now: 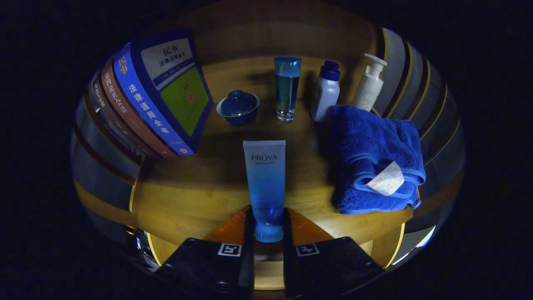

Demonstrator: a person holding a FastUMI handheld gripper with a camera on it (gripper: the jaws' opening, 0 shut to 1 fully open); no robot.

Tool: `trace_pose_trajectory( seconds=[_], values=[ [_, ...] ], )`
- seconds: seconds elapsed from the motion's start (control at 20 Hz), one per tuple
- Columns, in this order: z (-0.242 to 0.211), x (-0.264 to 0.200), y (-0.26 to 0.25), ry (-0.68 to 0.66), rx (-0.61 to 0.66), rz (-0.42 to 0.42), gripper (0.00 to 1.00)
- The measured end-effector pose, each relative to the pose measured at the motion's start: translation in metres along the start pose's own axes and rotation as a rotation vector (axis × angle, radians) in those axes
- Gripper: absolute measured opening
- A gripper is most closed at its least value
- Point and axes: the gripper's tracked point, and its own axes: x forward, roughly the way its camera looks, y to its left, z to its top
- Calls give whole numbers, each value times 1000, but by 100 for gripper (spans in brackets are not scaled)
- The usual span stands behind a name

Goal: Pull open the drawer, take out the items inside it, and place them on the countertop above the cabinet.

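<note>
Gripper pinching tube at cap end, tube stretching toward 12 o'clock over countertop. Folded towel at 2 o'clock, lidded bowl at 11. Risk: tube rolling on release, cap grip giving little control

The hand-held gripper fingers cover the tube's cap sides; the towel hides the pump bottle's base.
</note>
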Motion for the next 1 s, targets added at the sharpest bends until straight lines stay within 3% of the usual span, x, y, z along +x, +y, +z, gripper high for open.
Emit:
trace_pose_trajectory(
  seconds=[0.15,0.4,0.65,1.0],
  values=[
    [3,0,1,-18,17,8,42],
    [0,-13,-5,-47,52,29,100],
    [0,-68,-4,-217,14,44,99],
    [-21,-200,5,-591,-40,83,100]
  ],
)
